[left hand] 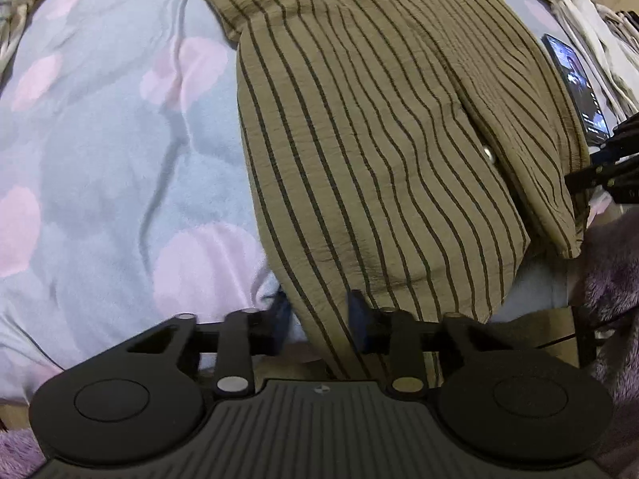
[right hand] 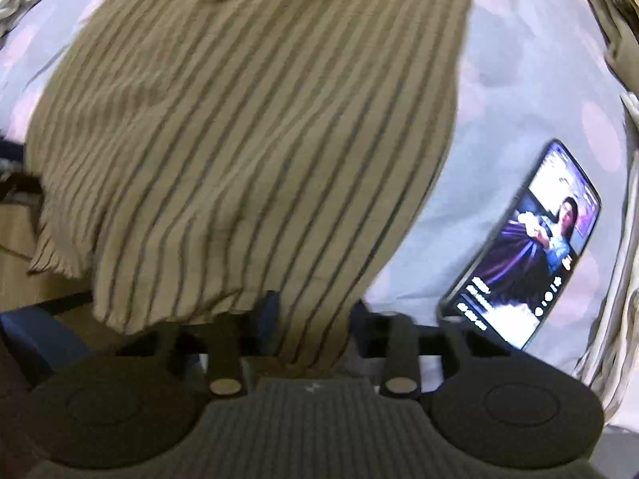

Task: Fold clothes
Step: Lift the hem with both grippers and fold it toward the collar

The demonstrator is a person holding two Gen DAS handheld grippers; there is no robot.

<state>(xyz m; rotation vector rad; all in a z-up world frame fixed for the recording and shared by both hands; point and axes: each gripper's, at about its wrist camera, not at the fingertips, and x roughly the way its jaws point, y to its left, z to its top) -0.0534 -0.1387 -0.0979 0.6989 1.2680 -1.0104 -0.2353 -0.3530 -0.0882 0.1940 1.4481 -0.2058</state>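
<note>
Left wrist view: the shirt [left hand: 379,139], olive with thin dark stripes and a crinkled weave, lies on the bed [left hand: 100,139], whose soft cover is pale blue with pink blotches. One sleeve or side panel is laid over the body, with a small metal snap showing at the overlap. The shirt's near edge runs down between the fingers of the left gripper [left hand: 319,321], which stand apart with cloth between them; whether they pinch it I cannot tell. A phone [left hand: 575,88] lies at the shirt's right.

Right wrist view, blurred: the shirt hangs or bunches toward the camera, and a strip of it drops between the fingers of the right gripper [right hand: 313,319], which also stand apart; the grip is unclear. The phone [right hand: 527,247], screen lit, lies just beside the cloth.

To fold well, I judge both grippers should take the hem evenly, keep the stripes straight, and carry the thin, limp cloth clear of the phone.
</note>
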